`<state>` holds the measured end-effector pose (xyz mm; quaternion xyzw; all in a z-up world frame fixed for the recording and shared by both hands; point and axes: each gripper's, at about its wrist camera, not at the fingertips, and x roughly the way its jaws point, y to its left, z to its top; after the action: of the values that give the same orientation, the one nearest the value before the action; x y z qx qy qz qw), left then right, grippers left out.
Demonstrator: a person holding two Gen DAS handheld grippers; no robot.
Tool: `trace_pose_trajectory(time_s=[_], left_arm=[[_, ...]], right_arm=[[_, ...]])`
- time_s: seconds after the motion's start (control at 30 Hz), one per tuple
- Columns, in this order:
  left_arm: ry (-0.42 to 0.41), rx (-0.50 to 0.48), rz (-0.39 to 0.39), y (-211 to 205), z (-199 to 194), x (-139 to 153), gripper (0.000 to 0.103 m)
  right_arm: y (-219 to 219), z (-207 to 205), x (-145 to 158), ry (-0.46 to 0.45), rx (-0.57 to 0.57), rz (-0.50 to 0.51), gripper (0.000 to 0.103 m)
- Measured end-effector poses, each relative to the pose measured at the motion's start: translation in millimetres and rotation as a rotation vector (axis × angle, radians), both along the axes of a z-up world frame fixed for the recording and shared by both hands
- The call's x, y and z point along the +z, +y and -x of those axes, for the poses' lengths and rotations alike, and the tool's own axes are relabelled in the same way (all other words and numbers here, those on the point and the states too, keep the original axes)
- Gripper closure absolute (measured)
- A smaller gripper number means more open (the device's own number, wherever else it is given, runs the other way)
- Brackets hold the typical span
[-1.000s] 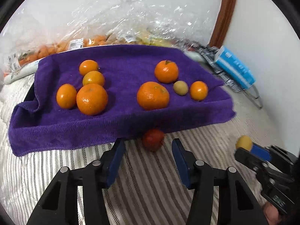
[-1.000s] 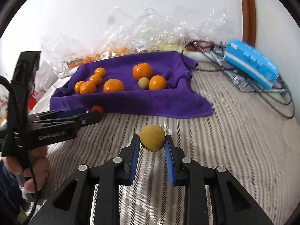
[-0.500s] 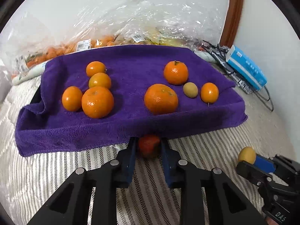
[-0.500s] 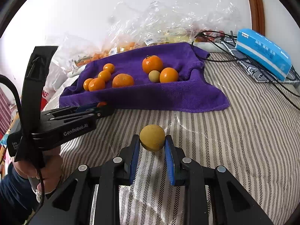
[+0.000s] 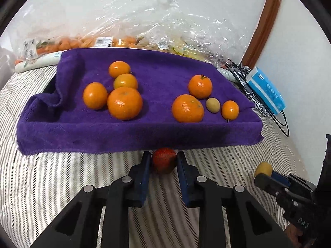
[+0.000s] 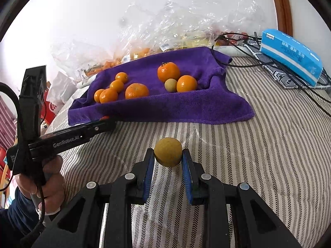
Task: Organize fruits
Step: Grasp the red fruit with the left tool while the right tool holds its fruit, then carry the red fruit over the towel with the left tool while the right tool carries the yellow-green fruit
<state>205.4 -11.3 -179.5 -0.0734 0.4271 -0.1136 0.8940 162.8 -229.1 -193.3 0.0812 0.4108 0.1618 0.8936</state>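
- The left gripper is closed on a small red fruit, its blue pads pressing both sides. The fruit sits low over the striped bed cover, right at the front hem of the purple towel.
- The right gripper is clamped on a round yellow-green fruit, held over the bed cover in front of the towel and well apart from it.
- On the towel the fruit lies in two loose groups: four oranges on the left, and on the right three oranges with one small yellow-green fruit among them.
- Step in hand, as I judge it: both pickups are made, and placing is still to come.
- The next move calls for lifting the red fruit clear of the towel's raised front edge, then carrying it to a bare patch.
- The held yellow-green fruit probably belongs beside its match on the right; it should be set down gently so it does not roll off.
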Motion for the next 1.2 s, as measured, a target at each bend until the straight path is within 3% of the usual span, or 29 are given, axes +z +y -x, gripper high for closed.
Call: trace_pose_trajectory(time_s=[0.4,0.83,1.2], left_arm=[[-0.030,0.029,-0.035,17,19,4,0.079],[-0.090,-0.011,-0.087,9,41,13,0.079],[-0.090,-0.011,-0.044,13,42,16,0.079]], right_arm=[[1,1,1,-0.010,-0.053,0.056,0.077],[7,1,1,-0.008,-0.061,0.107,0.077],[-2,5,4,-0.033,-0.080,0.036,0.076]])
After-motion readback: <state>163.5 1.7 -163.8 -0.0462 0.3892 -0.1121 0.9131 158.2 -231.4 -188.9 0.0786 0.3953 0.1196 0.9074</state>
